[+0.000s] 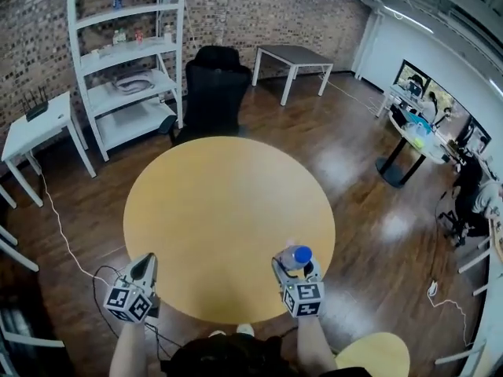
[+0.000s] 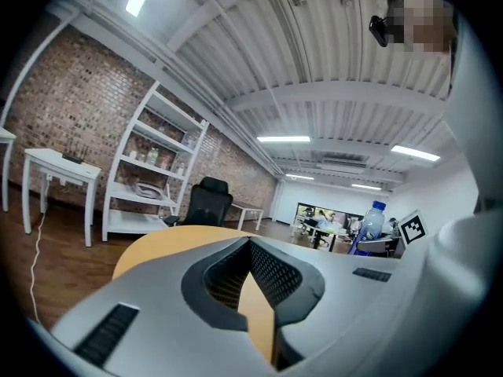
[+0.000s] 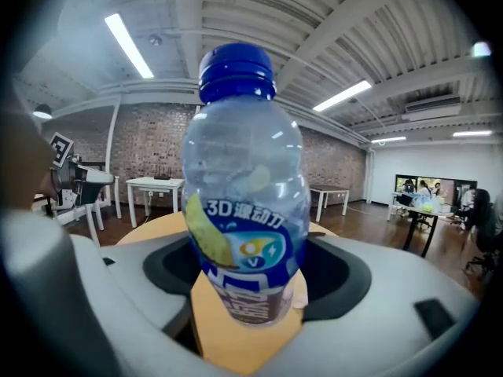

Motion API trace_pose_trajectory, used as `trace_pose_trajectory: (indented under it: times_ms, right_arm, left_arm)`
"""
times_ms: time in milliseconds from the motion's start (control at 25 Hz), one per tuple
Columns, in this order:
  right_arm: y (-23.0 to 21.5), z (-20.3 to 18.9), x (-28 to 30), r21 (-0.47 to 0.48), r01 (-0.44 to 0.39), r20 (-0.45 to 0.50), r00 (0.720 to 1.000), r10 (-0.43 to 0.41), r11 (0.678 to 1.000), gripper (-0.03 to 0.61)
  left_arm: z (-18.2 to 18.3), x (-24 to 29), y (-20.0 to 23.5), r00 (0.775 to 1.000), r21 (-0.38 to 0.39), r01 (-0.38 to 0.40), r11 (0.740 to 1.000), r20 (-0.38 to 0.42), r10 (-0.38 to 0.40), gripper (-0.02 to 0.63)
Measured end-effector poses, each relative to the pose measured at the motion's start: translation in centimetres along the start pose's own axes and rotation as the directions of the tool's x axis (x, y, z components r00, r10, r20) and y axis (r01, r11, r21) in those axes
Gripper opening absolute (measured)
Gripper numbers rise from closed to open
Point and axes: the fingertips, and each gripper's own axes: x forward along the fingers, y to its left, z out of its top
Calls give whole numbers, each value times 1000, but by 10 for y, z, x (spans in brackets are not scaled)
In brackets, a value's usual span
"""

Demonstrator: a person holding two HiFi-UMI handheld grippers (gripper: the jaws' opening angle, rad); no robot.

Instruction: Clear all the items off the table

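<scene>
The right gripper [image 1: 295, 265] is clamped on a clear bottle [image 1: 296, 256] with a blue cap. The bottle stands upright between the jaws, above the rim of the round table [image 1: 228, 203] at about 5 o'clock. The left gripper [image 1: 145, 264] has its jaws together with nothing between them and sits at the rim at about 7 o'clock. The rest of the tabletop is bare. A black office chair [image 1: 212, 85] stands beyond the table at 12 o'clock. A white shelf unit [image 1: 130, 61] stands at 11 o'clock.
</scene>
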Motion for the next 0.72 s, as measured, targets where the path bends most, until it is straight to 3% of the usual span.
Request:
trace_pose_trajectory:
  times_ms: [200,440,720]
  right_arm:
    - [35,3,57,-28,-166,-28,986,165,986,379]
    - [85,-3,110,-130,-361,-73,932,354,923,379]
    - [117,-18,153,-90,-464,-112,884,454,881,379]
  left_arm:
    - [-10,-26,22,989,-25,-145,989,0,145,-6]
    - [-20,-55,29,960,-36,-281,959,-16,281,-6]
    - [-27,-72,37,924,-139,-377,916,2,381,-6]
